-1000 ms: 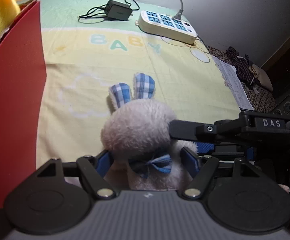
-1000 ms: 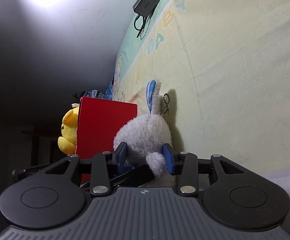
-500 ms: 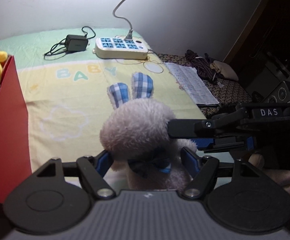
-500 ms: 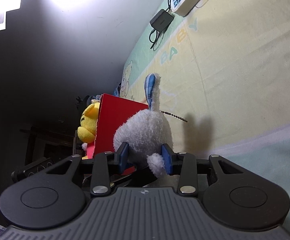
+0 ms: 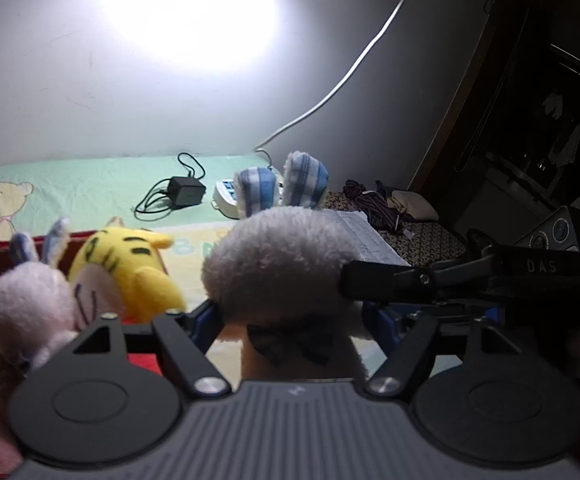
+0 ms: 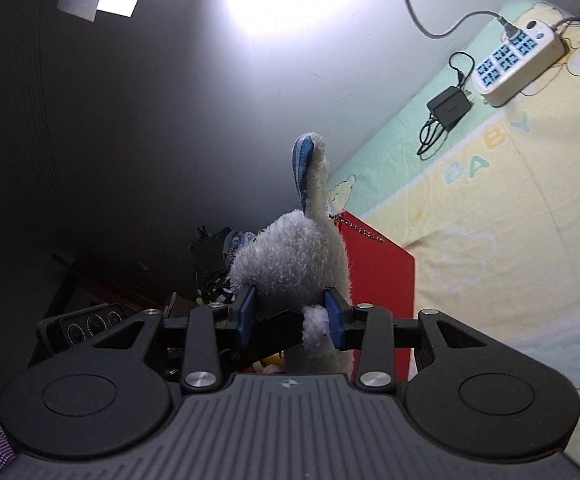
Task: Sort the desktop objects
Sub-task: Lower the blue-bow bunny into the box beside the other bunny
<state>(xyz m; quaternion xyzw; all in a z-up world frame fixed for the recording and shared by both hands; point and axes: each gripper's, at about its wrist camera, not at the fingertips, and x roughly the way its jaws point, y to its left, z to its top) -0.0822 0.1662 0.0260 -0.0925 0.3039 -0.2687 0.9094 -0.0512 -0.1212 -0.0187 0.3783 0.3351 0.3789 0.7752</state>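
Note:
A white plush bunny (image 5: 281,264) with blue plaid ears and a bow is held in the air between both grippers. My left gripper (image 5: 294,320) is shut on its body from the front. My right gripper (image 6: 290,316) is shut on it from the side; its ear and a bead chain show in the right wrist view (image 6: 298,256). The red box (image 6: 386,276) stands just beyond and below the bunny. In it sit a yellow tiger plush (image 5: 129,268) and a pink bunny plush (image 5: 29,304).
A white power strip (image 6: 518,64) and a black charger (image 6: 448,106) with its cord lie at the back of the baby-print cloth (image 6: 510,220). Papers (image 5: 370,236) and dark cords lie at the right. The wall is close behind.
Both grippers have lifted the white bunny off the cloth and carried it left toward the red box. The box's plush toys have come into the left wrist view.

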